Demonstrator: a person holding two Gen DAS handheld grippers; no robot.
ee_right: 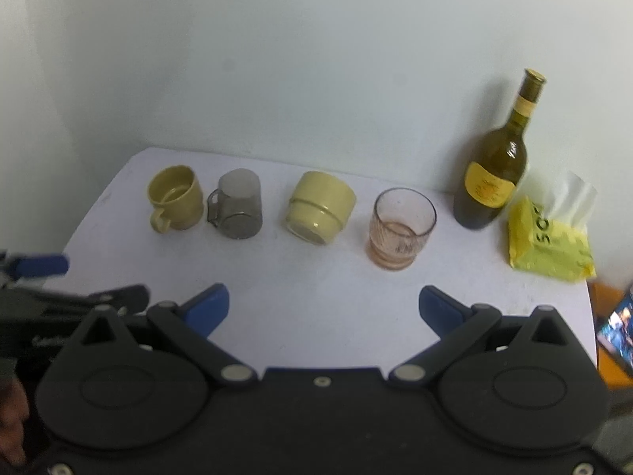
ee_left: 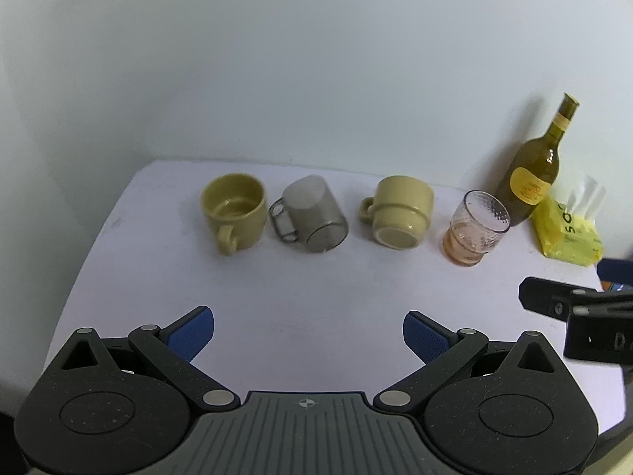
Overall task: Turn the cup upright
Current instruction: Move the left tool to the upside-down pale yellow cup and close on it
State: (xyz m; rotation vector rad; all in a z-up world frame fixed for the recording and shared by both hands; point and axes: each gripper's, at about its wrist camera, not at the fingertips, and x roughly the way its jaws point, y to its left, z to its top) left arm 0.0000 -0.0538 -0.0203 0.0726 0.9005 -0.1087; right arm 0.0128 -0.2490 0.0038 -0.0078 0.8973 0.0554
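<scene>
A: Item: tipped cup (ee_left: 397, 209), pale yellow. Lying on its side mid-row on the bench (ee_left: 316, 281), foot toward the cameras, handle to its left. Neighbours?

B: Grey mug (ee_left: 312, 213) near on one side, pose hard to read through the tinted wall. Pink glass (ee_left: 476, 227) near on the other, upright. Yellow mug (ee_left: 233, 209) at the far left end, upright. Bottle (ee_left: 532, 174) and tissue pack (ee_left: 567, 233) past the glass, by the wall.

A: Tools?

B: Left gripper (ee_left: 308, 328) and right gripper (ee_right: 324, 304), both hovering over the near part of the bench, well apart from the row. Fingers (ee_left: 190, 334) spread wide on both, holding nothing.

A: Hazards, as judged?

B: Rolling: round glazed wall, likely to turn away under a one-sided touch. Slipping: smooth glaze between pads, cup apt to drop mid-turn and chip. Collision: wide-spread fingers or a swinging handle liable to knock the grey mug or topple the pink glass. Wrong pick: same colour as the upright yellow mug.
</scene>
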